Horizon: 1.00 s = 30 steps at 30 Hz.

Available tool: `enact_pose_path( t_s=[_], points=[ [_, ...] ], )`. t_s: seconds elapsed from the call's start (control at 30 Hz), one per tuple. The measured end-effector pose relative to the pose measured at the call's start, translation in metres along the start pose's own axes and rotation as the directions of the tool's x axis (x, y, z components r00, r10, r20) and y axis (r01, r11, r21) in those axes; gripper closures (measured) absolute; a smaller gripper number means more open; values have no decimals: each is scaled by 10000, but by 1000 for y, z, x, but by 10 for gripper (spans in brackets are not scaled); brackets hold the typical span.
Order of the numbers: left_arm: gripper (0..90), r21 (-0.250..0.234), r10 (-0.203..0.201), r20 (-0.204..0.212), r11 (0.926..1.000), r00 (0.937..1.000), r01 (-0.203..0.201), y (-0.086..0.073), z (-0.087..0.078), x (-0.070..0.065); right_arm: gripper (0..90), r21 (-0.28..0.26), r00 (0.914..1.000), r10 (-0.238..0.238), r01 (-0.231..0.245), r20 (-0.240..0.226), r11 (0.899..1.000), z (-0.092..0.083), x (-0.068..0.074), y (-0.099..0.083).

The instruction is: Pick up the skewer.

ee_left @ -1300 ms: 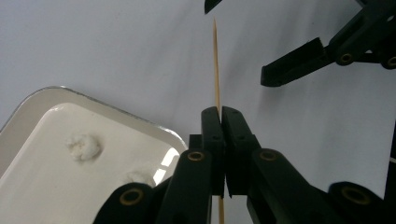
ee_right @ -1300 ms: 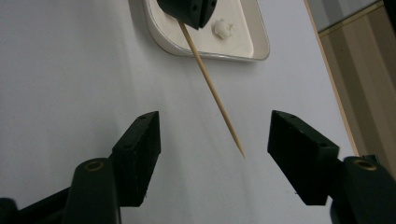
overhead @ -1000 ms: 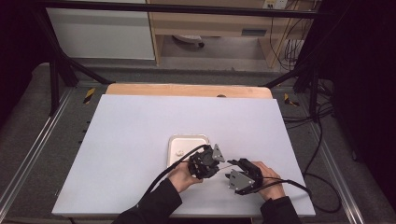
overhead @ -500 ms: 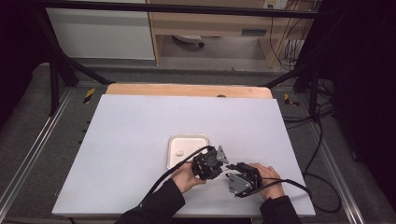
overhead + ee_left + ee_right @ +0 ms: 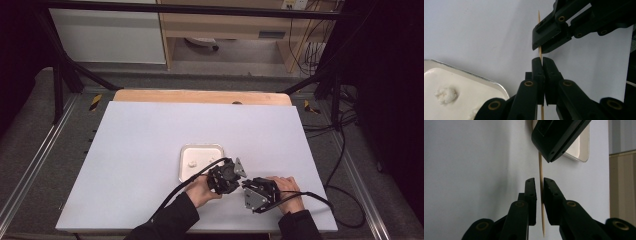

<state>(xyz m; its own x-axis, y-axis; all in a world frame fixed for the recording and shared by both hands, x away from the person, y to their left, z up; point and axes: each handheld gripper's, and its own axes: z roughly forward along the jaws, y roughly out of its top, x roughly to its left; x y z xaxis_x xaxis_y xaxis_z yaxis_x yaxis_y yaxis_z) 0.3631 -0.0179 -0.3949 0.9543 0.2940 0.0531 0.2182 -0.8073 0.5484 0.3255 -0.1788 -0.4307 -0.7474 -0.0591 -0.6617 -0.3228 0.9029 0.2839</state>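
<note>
High view: the left tool (image 5: 231, 172) and right tool (image 5: 250, 187) meet nose to nose just beside a small white tray (image 5: 200, 150) on the pale worktop (image 5: 140, 150); dark floor and cables surround it.

Left gripper view: a thin wooden skewer (image 5: 539, 22) runs between this tool's jaws, which are pressed closed on it, and the right tool (image 5: 549, 35) grips it farther along. A white lump (image 5: 446, 95) lies in the tray (image 5: 474, 75).

Right gripper view: the skewer (image 5: 541, 170) passes between slightly parted jaws; whether they pinch it, I cannot tell.
</note>
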Motion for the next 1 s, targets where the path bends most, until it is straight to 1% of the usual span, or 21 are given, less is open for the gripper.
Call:
enact_pose_path(
  t_s=[0.17, 0.23, 0.27, 0.37, 0.53, 0.57, 0.67, 0.7, 0.77, 0.87, 0.93, 1.0],
  points=[
    [881, 0, -5, 19, 10000, 10000, 5, 0, 1, 0, 864, -48, 9999, -113, 114, 90, 9999, 0, 0, 0],
    [881, -34, -14, 16, 10000, 10000, 14, 0, 1, -1, 872, -46, 10000, -92, 92, 21, 9999, -1, 1, 0],
    [880, -50, -17, 22, 10000, 10000, 17, 1, 1, 0, 877, -38, 9998, -206, 206, 34, 9998, -1, 0, 0],
    [880, -47, -26, 31, 10000, 10000, 26, 0, 0, 0, 882, -57, 9994, -319, 320, 93, 9995, -1, 1, -1],
    [868, -28, -124, 51, 9999, 9999, 124, 0, -3, 2, 888, -104, 9993, -321, 323, 185, 9994, -2, 0, 0],
    [845, 19, -142, -19, 9999, 9999, 142, 0, -4, 2, 888, -60, 9992, -349, 350, 181, 9994, -3, 0, 0],
    [733, 163, -168, -231, 9997, 9996, 172, -1, -7, 3, 888, 59, 9992, -368, 367, 148, 9993, -3, 0, 0],
    [723, 213, -167, -299, 9996, 9994, 173, -2, -8, 4, 888, 76, 9992, -366, 365, 177, 9993, -3, 0, 0],
    [678, 315, -228, -311, 9992, 9993, 238, -3, -11, 5, 888, 153, 9991, -356, 353, 208, 9993, -3, -1, 0],
    [605, 628, -222, -348, 9977, 9991, 243, -5, -15, 7, 888, 246, 9992, -367, 363, 169, 9990, -3, -1, -1],
    [592, 823, -248, -372, 9962, 9990, 278, -7, -15, 8, 889, 286, 9991, -377, 371, 196, 9989, -3, -1, -1],
    [596, 1011, -367, -227, 9941, 9991, 388, -9, -14, 10, 888, 326, 9991, -378, 371, 192, 9988, -3, -1, -1]
  ],
)
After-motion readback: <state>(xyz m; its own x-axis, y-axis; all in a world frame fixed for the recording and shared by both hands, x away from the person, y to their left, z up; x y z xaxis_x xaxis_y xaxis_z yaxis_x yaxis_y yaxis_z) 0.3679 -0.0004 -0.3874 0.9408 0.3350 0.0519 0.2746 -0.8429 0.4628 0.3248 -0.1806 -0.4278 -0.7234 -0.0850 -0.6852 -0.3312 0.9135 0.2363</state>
